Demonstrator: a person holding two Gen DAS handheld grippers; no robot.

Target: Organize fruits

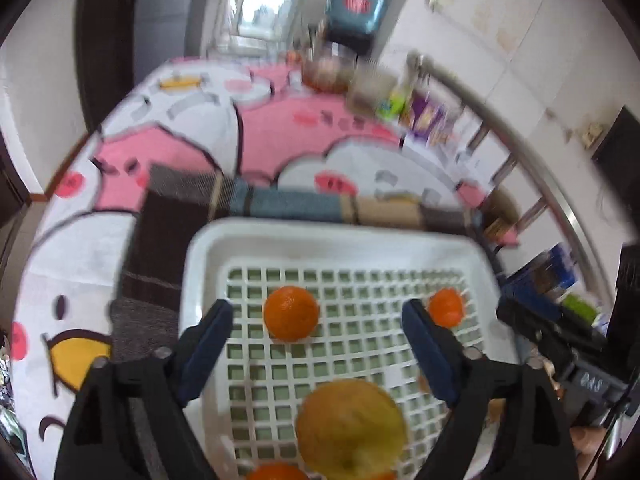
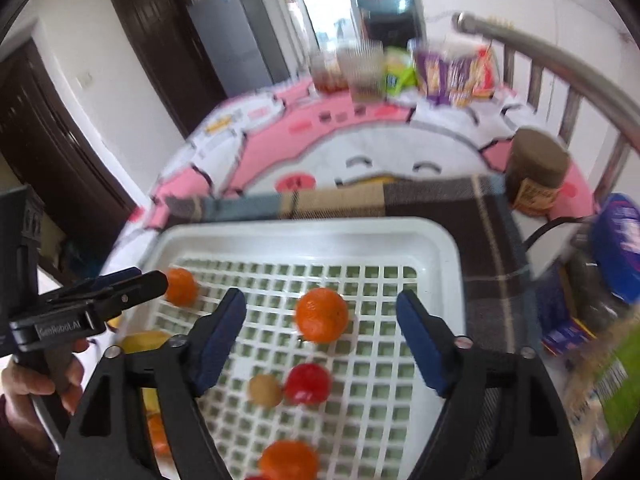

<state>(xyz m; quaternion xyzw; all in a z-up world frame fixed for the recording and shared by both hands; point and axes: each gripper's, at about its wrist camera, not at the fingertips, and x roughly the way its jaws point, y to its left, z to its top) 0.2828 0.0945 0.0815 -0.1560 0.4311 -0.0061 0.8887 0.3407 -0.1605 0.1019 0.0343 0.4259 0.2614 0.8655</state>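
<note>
A white slotted basket sits on a plaid cloth. In the left wrist view it holds an orange, a second orange and a large yellow fruit. My left gripper is open and empty above the basket; it also shows in the right wrist view at the left. My right gripper is open and empty, with an orange between its fingers below. A red fruit, a small tan fruit, and more oranges lie in the basket.
The basket and plaid cloth lie on a table with a pink cartoon cover. Jars and snack packs stand at the far edge, a brown jar at right, a metal chair rail behind.
</note>
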